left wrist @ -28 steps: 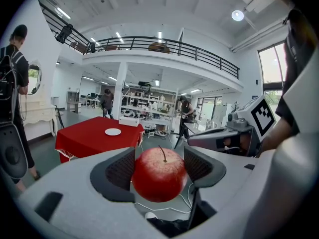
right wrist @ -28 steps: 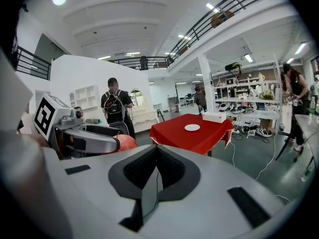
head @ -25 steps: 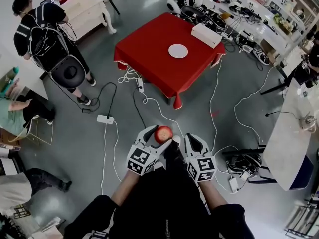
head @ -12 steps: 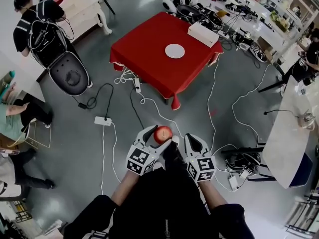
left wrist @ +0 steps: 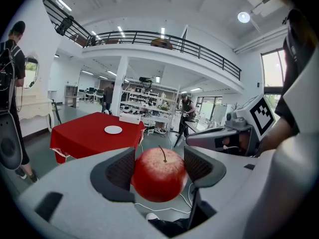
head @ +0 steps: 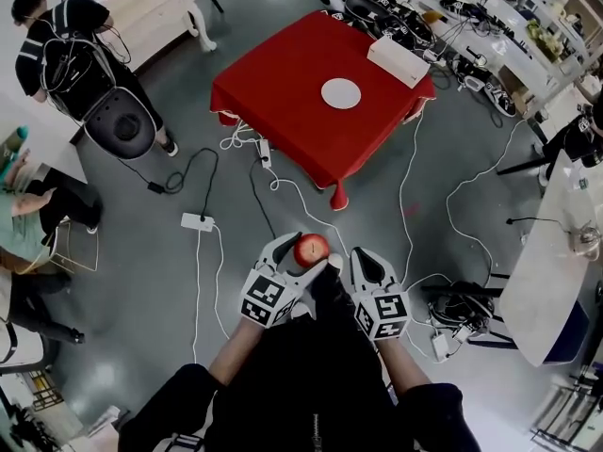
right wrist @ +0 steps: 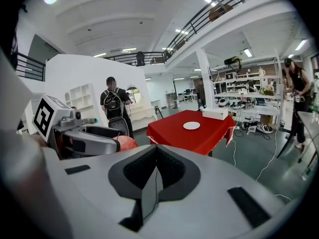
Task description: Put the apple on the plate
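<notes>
Holding the apple (left wrist: pixel 159 175), your left gripper (left wrist: pixel 159 169) has its two dark pads pressed against the fruit's flanks. The stem points up and the apple's lower half hangs free below the jaws. In the head view the apple sits at the gripper's tip, just ahead of your body and over bare floor (head: pixel 141 281).

Key relation: the plate (head: pixel 340 93) lies well ahead of the apple and slightly to its right. It rests flat near the middle of the table (head: pixel 283 92) under a red cloth. The left gripper view puts the plate up and left of the apple, so that gripper is not yet aimed at it.

Your right gripper (right wrist: pixel 155 171) has its jaws brought together with nothing between them. It rides just beside the left one, on the apple's right. The left is the carrying hand, and the right is free but judged not needed.

Around the plate: a white box (head: pixel 399 61) stands at the table's far right edge, apart from the plate, and the cloth near the plate is bare.

In the way: cables (head: pixel 283 191) trail across the floor between you and the table, and a power strip (head: pixel 197 222) lies off to the left. Judged a tripping risk on the walk in, so mind your footing.

A person (head: pixel 71 45) with a backpack stands far left, well off the line to the table.

Judgement: the task is at the carry stage. The plate cannot be reached from here, and the table's near corner faces you.
</notes>
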`<state>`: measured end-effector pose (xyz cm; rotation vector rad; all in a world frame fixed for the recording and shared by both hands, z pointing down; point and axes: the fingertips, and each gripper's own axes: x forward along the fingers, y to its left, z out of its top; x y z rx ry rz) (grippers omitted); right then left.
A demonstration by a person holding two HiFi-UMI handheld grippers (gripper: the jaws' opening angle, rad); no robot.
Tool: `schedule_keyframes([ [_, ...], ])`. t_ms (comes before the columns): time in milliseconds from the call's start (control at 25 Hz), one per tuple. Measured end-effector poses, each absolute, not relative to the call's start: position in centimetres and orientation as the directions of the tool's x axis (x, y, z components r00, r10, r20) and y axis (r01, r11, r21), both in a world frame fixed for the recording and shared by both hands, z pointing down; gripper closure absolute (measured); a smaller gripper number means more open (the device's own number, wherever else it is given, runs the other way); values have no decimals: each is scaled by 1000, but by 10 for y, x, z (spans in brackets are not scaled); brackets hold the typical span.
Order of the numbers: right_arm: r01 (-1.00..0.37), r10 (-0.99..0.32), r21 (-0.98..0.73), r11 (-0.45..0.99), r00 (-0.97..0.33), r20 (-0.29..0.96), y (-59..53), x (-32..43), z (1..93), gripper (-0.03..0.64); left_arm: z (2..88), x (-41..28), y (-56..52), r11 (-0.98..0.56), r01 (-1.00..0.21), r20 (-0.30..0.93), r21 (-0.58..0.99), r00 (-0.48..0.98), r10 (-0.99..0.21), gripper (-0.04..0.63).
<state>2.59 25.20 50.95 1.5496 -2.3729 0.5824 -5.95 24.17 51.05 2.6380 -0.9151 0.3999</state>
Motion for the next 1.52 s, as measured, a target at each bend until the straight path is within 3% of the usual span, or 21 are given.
schedule_keyframes([
  [1040,-877,-783,-230,422,-480,394,68,81,498,606,494,-2,43,-688,-699,360,195,704,-613,282],
  [1520,-890,-793,-218,400,-456,405,-46,80,500,606,499,1,-77,-702,-678,345,219,726,-594,282],
])
